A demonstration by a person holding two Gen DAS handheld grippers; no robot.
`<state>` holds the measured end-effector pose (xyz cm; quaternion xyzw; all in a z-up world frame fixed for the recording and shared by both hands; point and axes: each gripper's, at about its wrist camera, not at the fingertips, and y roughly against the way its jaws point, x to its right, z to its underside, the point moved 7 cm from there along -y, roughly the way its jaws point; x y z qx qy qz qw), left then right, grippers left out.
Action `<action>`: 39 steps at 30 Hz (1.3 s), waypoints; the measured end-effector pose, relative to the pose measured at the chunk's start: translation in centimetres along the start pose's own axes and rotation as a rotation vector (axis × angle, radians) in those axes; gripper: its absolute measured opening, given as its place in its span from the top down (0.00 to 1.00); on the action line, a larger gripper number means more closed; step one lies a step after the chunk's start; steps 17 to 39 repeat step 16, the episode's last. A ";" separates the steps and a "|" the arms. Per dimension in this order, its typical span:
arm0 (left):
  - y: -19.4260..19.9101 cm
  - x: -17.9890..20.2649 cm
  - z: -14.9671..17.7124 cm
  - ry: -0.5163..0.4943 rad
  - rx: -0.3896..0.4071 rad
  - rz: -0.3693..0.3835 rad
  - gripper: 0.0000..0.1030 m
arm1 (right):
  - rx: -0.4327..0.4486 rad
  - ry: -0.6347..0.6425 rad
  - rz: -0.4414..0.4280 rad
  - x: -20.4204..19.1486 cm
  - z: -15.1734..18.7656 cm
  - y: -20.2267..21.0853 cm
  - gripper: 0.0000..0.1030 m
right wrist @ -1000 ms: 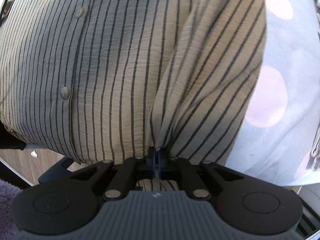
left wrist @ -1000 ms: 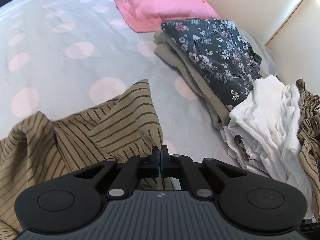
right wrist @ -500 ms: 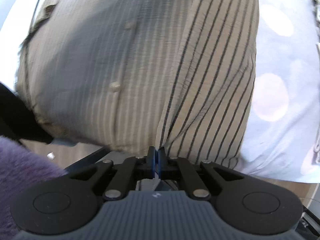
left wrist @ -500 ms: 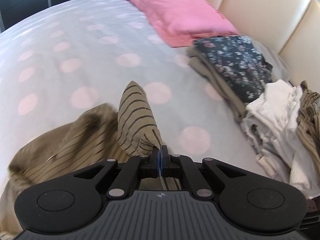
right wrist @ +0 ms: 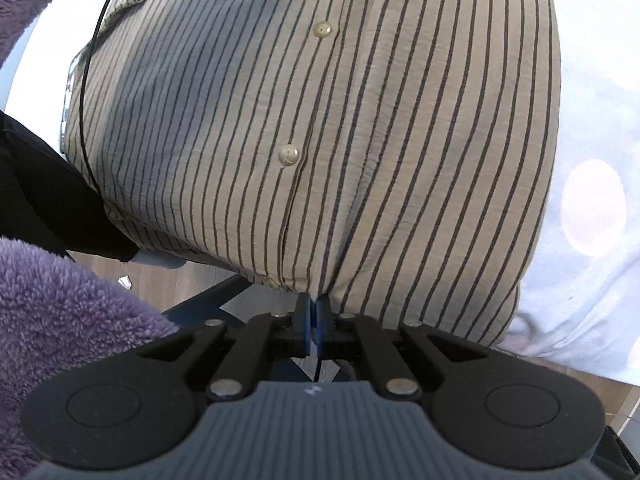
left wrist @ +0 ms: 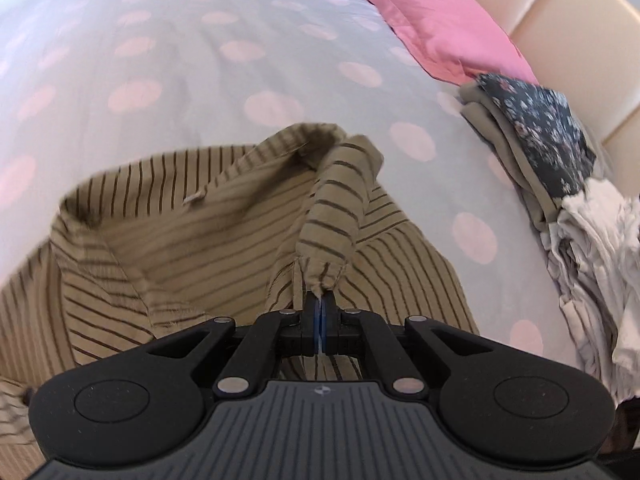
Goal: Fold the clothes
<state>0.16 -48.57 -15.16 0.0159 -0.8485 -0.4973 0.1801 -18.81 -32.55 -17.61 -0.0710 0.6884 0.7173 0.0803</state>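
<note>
**Both grippers pinch a striped shirt over the bed**

Both pairs of jaws are closed to a thin slit, each with cloth caught between them. The left gripper [left wrist: 320,307] grips a bunched cuff or corner of the tan, dark-striped, thin woven button-up shirt [left wrist: 224,236]; that gathered piece rises from the jaws while the rest of the garment lies rumpled on the white bedspread with pale pink dots [left wrist: 224,80], collar side away from the camera. The right gripper [right wrist: 312,307] clamps the shirt's lower hem [right wrist: 304,286] just beside the button placket, at the edge of the bed, with the striped front spreading away from it.

The cloth looks light, limp and easily creased, so it will likely sag wherever it is unsupported; seams, hem and cuffs seem the surest places to take hold, as they are thicker and less likely to slip.

Beyond the shirt, at the far right, sit a pink pillow [left wrist: 436,28], a folded stack topped by dark floral fabric [left wrist: 548,128], and a loose white garment [left wrist: 596,248].
</note>
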 end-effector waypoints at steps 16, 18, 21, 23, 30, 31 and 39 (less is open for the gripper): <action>-2.2 -2.3 -1.7 0.151 0.070 0.094 0.61 | -0.037 -0.038 0.029 1.6 -0.7 -1.6 0.95; -2.2 -2.3 -1.7 0.151 0.070 0.094 0.61 | -0.037 -0.038 0.029 1.6 -0.7 -1.6 0.95; -2.2 -2.3 -1.7 0.151 0.070 0.094 0.61 | -0.037 -0.038 0.029 1.6 -0.7 -1.6 0.95; -2.2 -2.3 -1.7 0.151 0.070 0.094 0.61 | -0.037 -0.038 0.029 1.6 -0.7 -1.6 0.95; -2.2 -2.3 -1.7 0.151 0.070 0.094 0.61 | -0.037 -0.038 0.029 1.6 -0.7 -1.6 0.95; -2.2 -2.3 -1.7 0.151 0.070 0.094 0.61 | -0.037 -0.038 0.029 1.6 -0.7 -1.6 0.95; -2.2 -2.3 -1.7 0.151 0.070 0.094 0.61 | -0.037 -0.038 0.029 1.6 -0.7 -1.6 0.95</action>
